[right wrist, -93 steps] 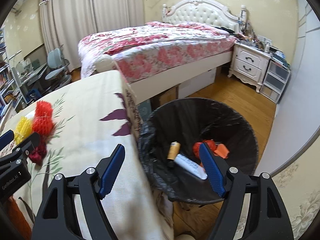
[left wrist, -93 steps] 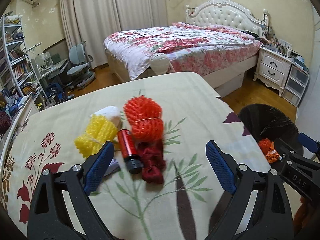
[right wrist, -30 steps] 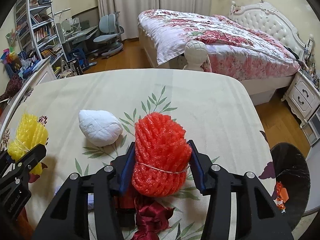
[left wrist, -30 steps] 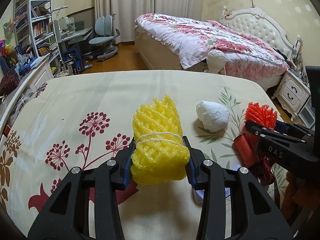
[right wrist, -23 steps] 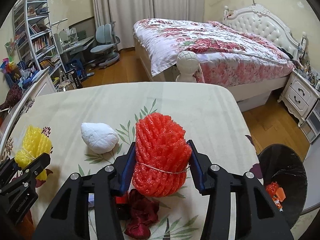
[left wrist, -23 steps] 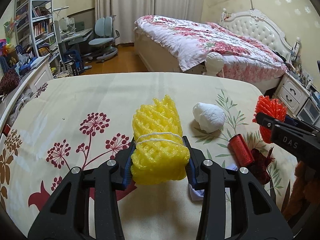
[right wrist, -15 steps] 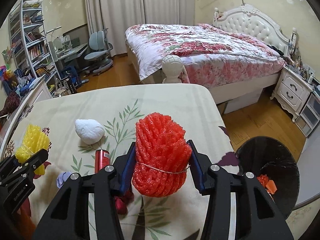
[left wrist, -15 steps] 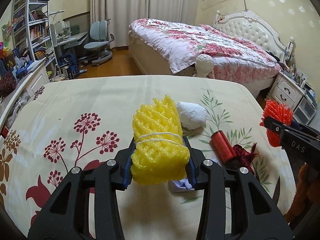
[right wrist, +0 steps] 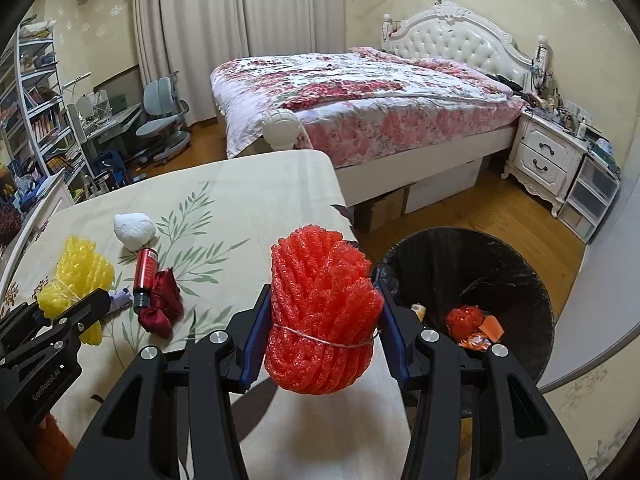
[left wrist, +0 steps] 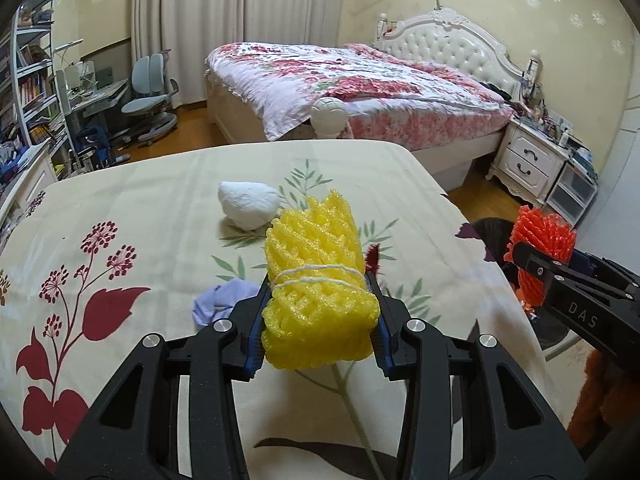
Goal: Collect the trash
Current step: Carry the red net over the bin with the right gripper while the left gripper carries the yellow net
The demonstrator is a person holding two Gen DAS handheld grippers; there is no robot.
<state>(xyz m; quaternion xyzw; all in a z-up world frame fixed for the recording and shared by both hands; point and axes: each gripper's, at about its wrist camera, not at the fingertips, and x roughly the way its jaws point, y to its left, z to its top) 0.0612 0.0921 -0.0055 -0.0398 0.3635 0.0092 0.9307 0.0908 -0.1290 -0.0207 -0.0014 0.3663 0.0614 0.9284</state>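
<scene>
My left gripper [left wrist: 318, 330] is level above the table [left wrist: 160, 200], pinching the yellow foam net bundle [left wrist: 318, 296] clear of the cloth. My right gripper [right wrist: 320, 344] is pinching the red foam net bundle [right wrist: 322, 316] at the table's right edge, just left of the black trash bin [right wrist: 500, 256]. On the table lie a white wad [right wrist: 134, 231], red can [right wrist: 145, 272], dark red cloth [right wrist: 162, 304] and lilac scrap [left wrist: 222, 302].

Red can [right wrist: 145, 273] hidden behind yellow foam net [left wrist: 318, 288] in left view; bin [right wrist: 516, 280] contents partly blocked.
</scene>
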